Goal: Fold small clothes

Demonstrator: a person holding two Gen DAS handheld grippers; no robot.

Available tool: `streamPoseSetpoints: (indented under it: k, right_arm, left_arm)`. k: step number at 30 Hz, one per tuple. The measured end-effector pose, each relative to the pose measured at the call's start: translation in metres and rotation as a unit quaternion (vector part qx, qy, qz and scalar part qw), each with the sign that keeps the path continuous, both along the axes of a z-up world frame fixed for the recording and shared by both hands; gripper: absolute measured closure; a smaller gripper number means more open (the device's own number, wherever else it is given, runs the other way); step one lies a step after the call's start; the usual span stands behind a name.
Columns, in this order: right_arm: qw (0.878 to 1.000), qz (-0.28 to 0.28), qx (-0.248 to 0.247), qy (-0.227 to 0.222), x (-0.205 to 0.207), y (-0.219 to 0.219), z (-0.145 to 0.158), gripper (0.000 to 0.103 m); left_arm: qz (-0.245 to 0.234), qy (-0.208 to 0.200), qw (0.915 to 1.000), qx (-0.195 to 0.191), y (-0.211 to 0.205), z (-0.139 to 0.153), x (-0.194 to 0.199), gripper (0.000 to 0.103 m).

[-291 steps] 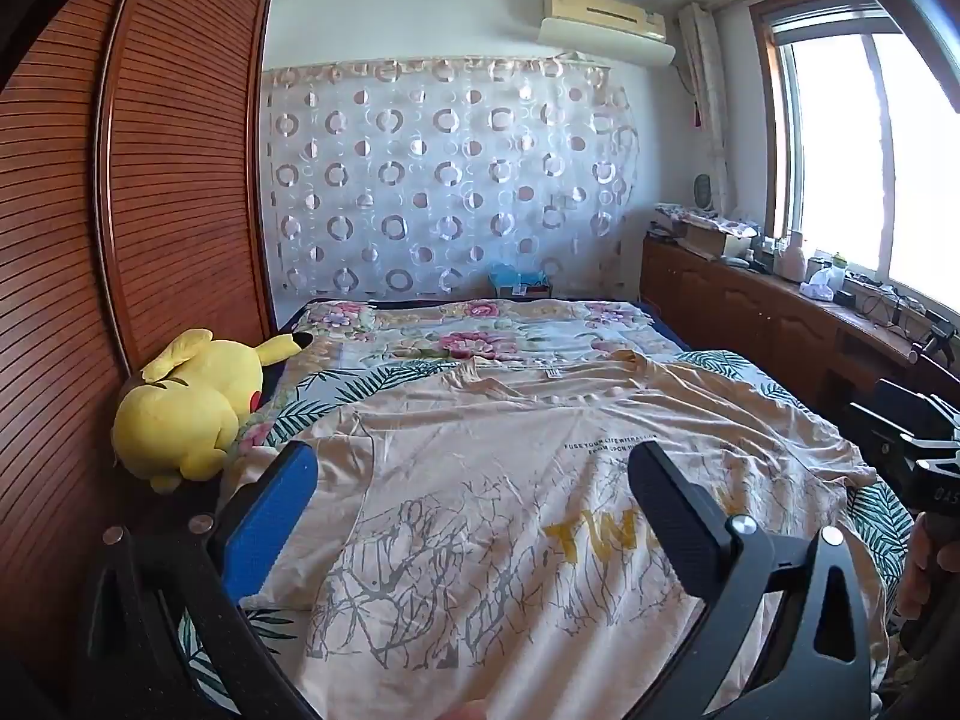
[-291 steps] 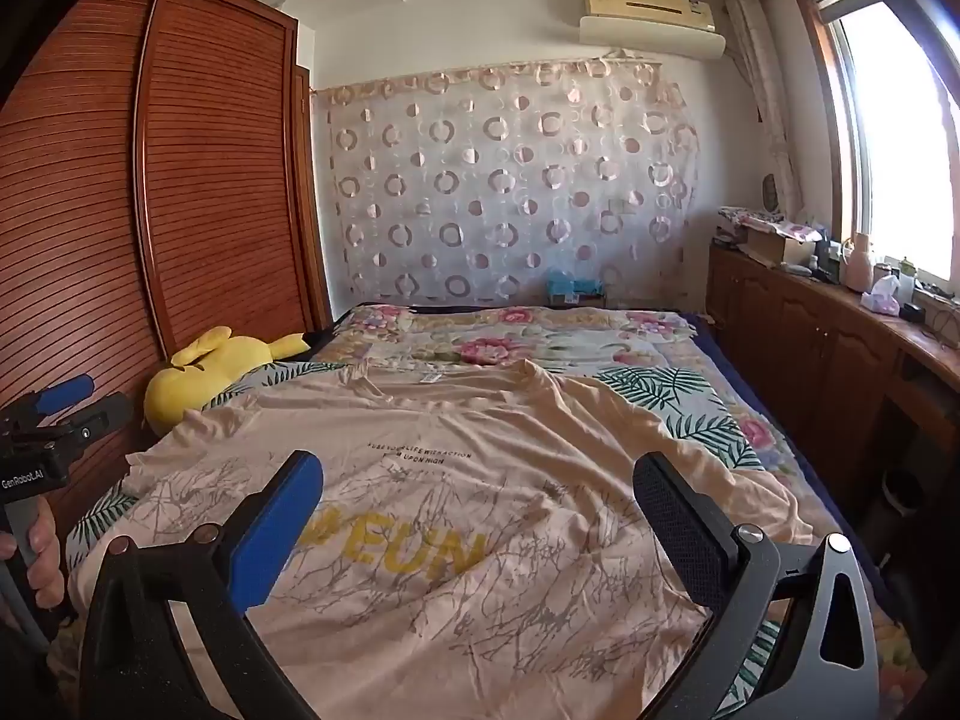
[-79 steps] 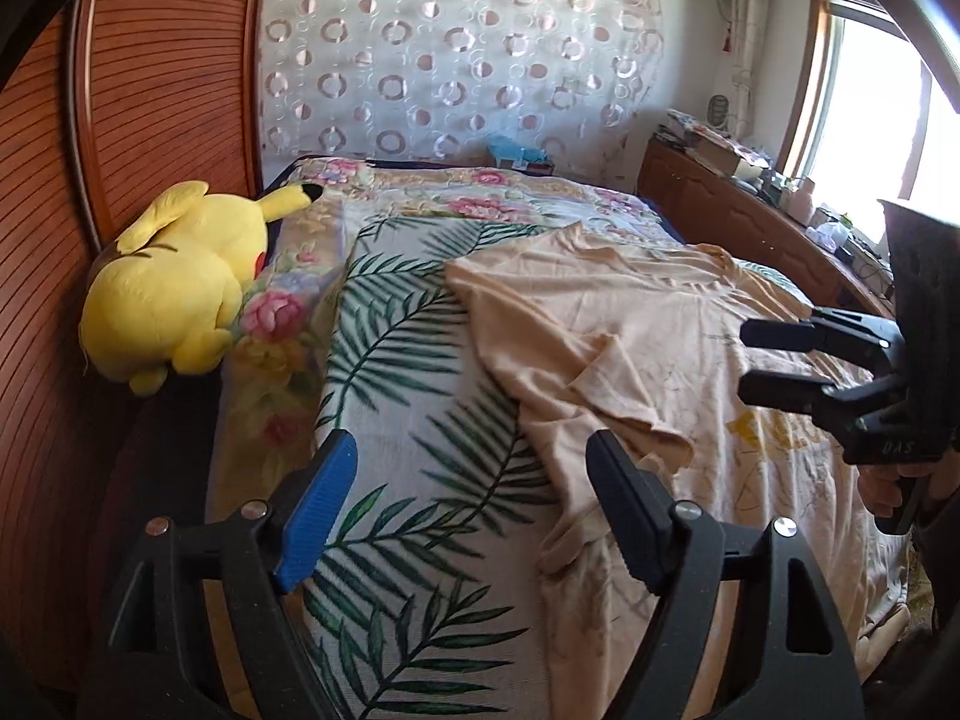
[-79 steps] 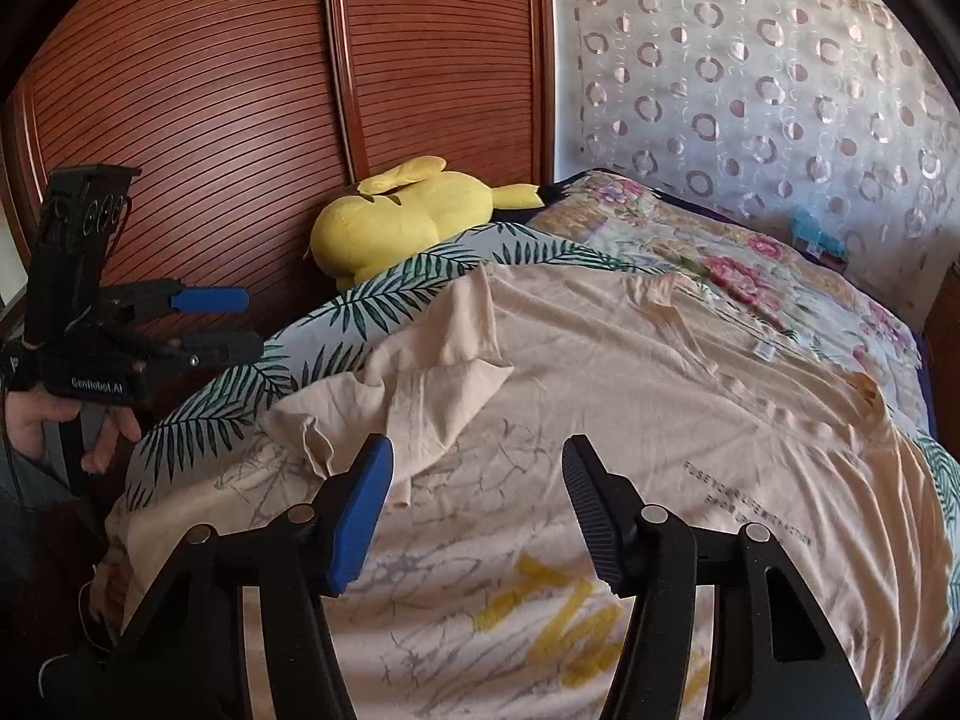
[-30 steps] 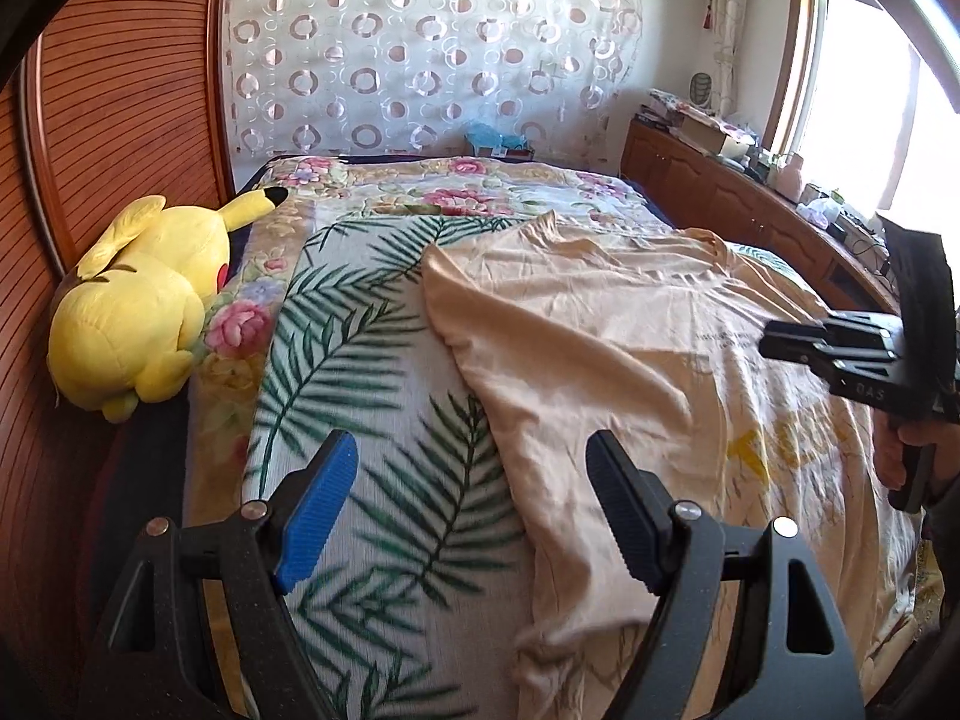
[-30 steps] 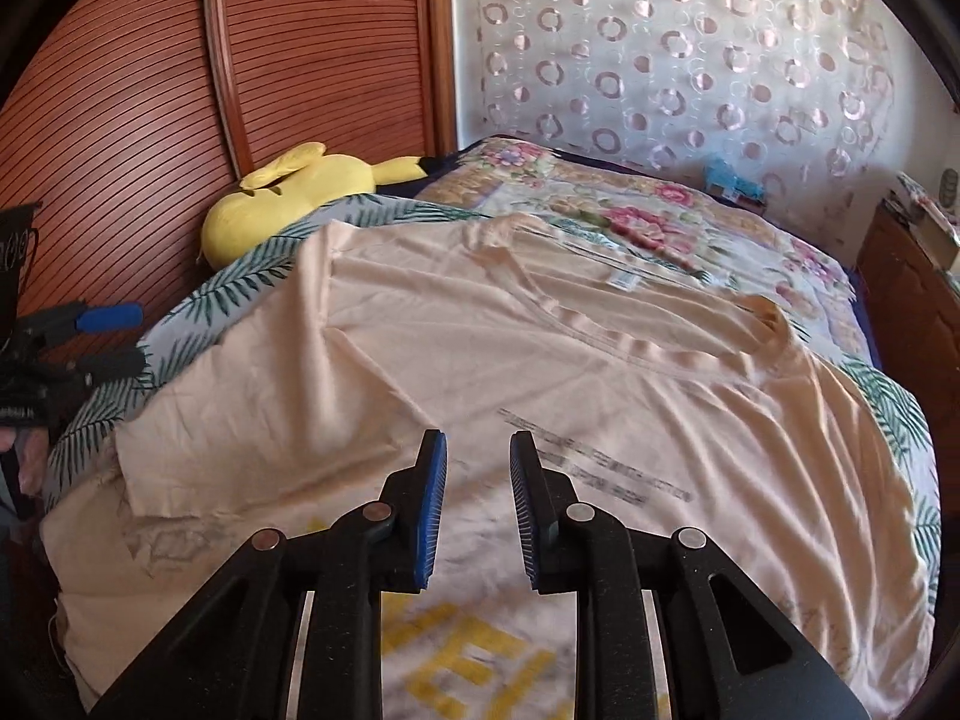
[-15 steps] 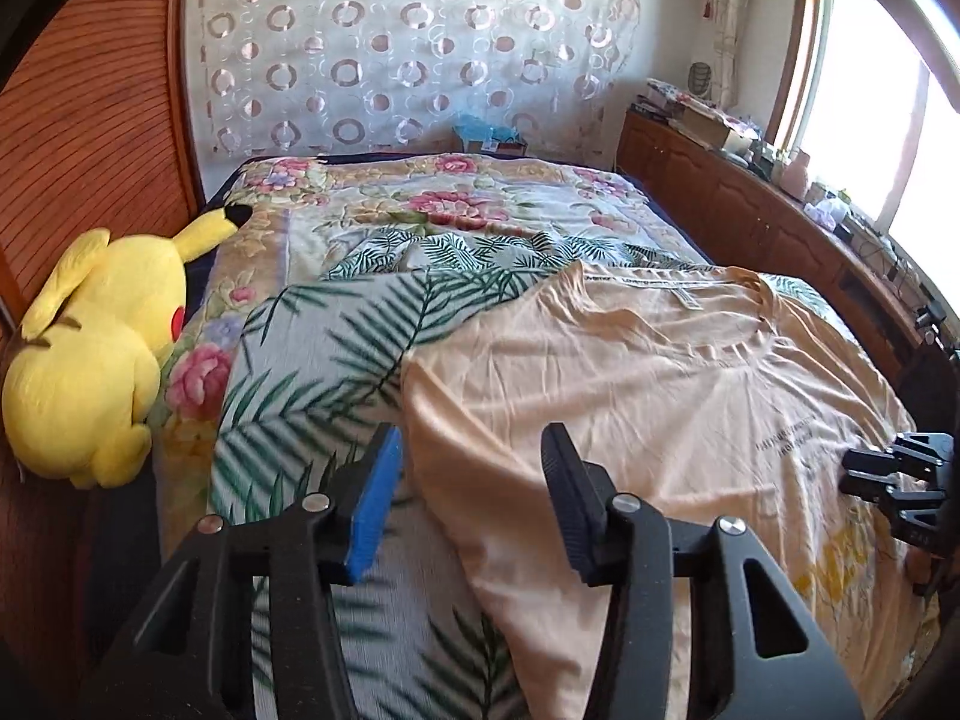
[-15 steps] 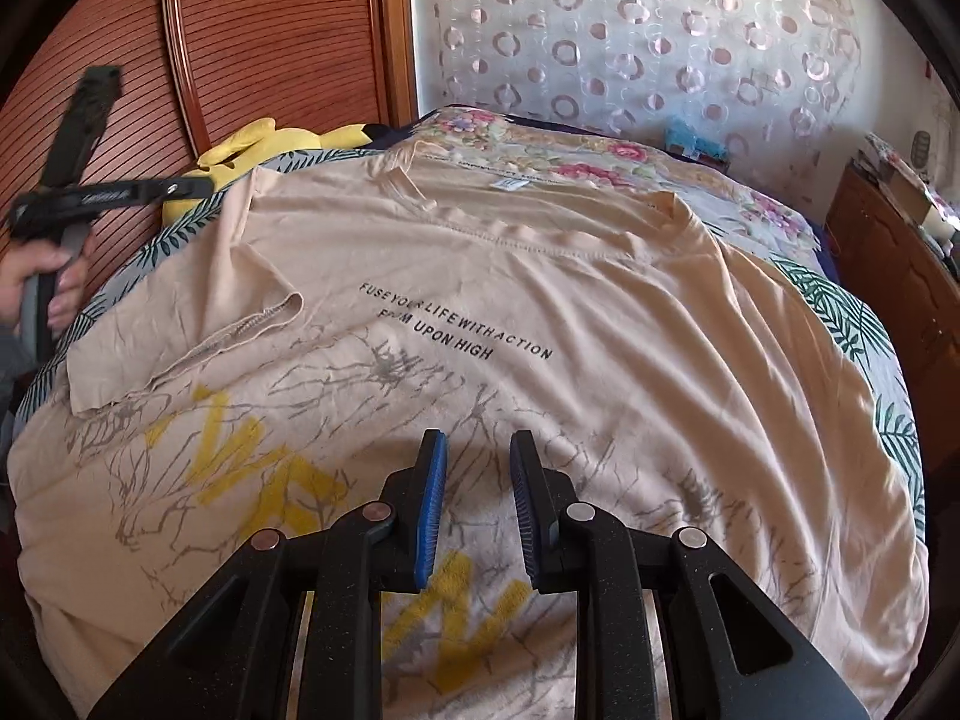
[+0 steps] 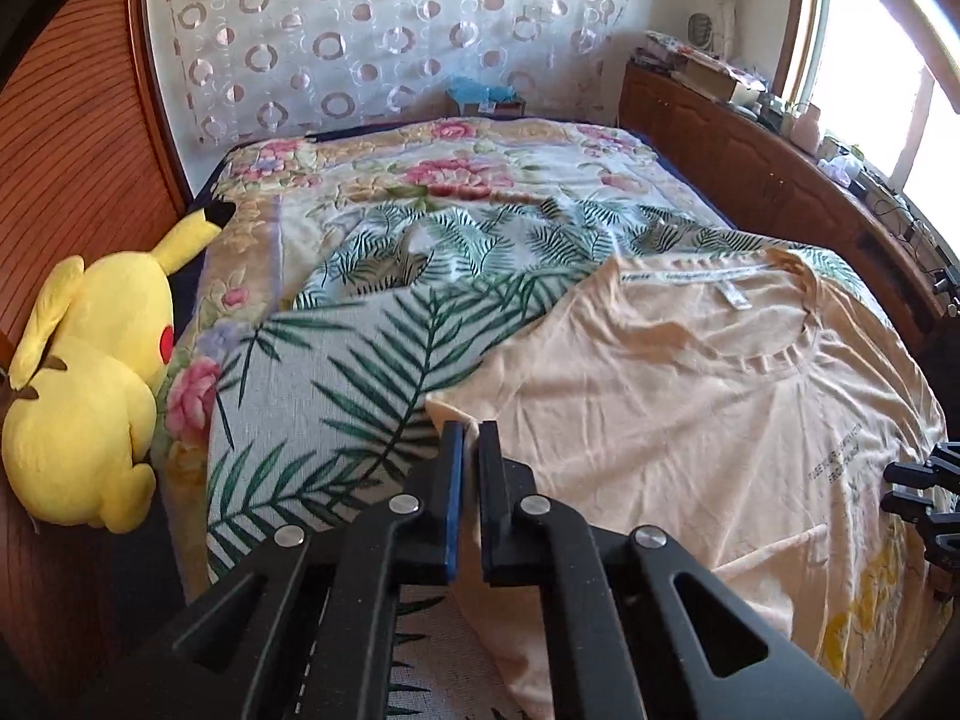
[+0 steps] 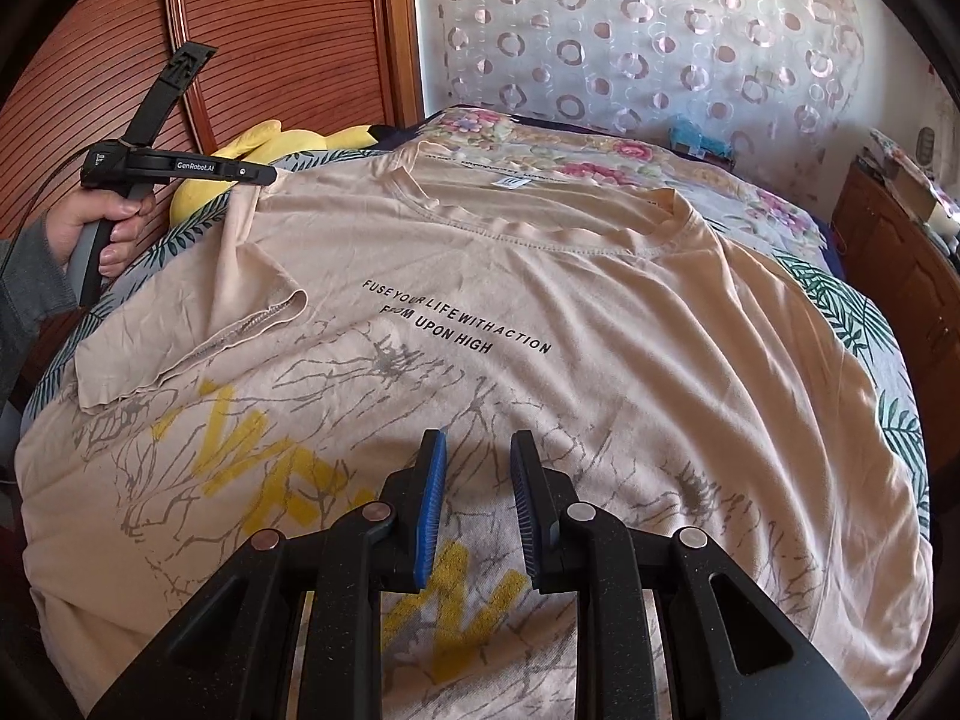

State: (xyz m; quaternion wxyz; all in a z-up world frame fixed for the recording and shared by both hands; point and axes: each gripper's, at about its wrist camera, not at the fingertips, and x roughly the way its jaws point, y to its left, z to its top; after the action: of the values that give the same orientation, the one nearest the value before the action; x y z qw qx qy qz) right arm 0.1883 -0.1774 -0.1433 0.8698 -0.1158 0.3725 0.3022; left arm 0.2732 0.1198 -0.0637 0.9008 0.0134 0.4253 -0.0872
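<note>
A peach T-shirt (image 10: pixel 540 312) with black lettering and a yellow print lies spread on the bed, its left sleeve folded in over the chest (image 10: pixel 198 324). It also shows in the left wrist view (image 9: pixel 690 396). My left gripper (image 9: pixel 471 429) is shut on the shirt's left shoulder edge; it shows in the right wrist view (image 10: pixel 264 175) at that corner. My right gripper (image 10: pixel 477 441) hovers over the shirt's lower front, its jaws narrowly apart with nothing between them.
A yellow plush toy (image 9: pixel 90 384) lies at the bed's left edge by the wooden wardrobe (image 10: pixel 270 42). The leaf-print bedspread (image 9: pixel 336 372) is bare left of the shirt. A wooden cabinet (image 9: pixel 756 174) runs along the right under the window.
My left gripper has closed from half open onto the shirt's shoulder edge and moved in toward it. My right gripper has stayed over the lower front.
</note>
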Motion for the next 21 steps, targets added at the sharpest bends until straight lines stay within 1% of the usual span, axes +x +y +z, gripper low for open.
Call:
streamPoseSetpoints:
  k: [3, 5, 7, 10, 12, 13, 15, 16, 17, 19, 21]
  right_arm:
    - [1.000, 0.000, 0.001, 0.002, 0.000, -0.001, 0.000, 0.080]
    - [1.000, -0.001, 0.001, 0.002, 0.001, -0.001, 0.001, 0.080]
    - [1.000, -0.002, 0.003, 0.005, 0.001, -0.001, 0.002, 0.080]
    - [1.000, -0.003, 0.001, 0.007, 0.002, -0.001, 0.003, 0.080]
    - [1.000, -0.004, -0.001, 0.006, 0.002, 0.001, 0.003, 0.080]
    - [1.000, -0.003, -0.002, 0.006, 0.002, 0.001, 0.003, 0.080]
    - [1.000, -0.007, -0.004, 0.006, 0.002, 0.001, 0.004, 0.080]
    - [1.000, -0.009, -0.002, 0.006, 0.002, 0.000, 0.005, 0.080]
    - [1.000, -0.009, 0.000, 0.006, 0.001, -0.001, 0.006, 0.080]
    - [1.000, -0.012, 0.005, 0.003, 0.000, -0.005, 0.008, 0.080]
    - [1.000, -0.016, 0.011, -0.001, -0.002, -0.011, 0.011, 0.080]
  left_arm:
    - [0.011, -0.027, 0.9996, -0.001, 0.000, 0.016, 0.003, 0.099]
    - [0.023, -0.037, 0.9990, -0.004, 0.002, 0.024, 0.007, 0.099]
    - [0.025, -0.037, 0.9990, -0.005, 0.003, 0.027, 0.009, 0.098]
    - [0.028, -0.032, 0.9991, 0.007, 0.003, 0.030, 0.007, 0.098]
    - [0.018, -0.036, 0.9991, 0.009, 0.001, 0.034, -0.001, 0.087]
    - [0.014, -0.041, 0.9990, 0.008, 0.000, 0.037, -0.007, 0.083]
    - [0.007, -0.049, 0.9988, 0.004, 0.000, 0.041, -0.019, 0.064]
    - [0.003, -0.054, 0.9986, 0.000, -0.002, 0.042, -0.026, 0.060]
    - [-0.003, -0.058, 0.9983, -0.003, -0.003, 0.043, -0.034, 0.058]
    - [-0.011, -0.061, 0.9981, -0.002, -0.007, 0.043, -0.047, 0.052]
    - [-0.017, -0.066, 0.9977, -0.001, -0.012, 0.043, -0.061, 0.037]
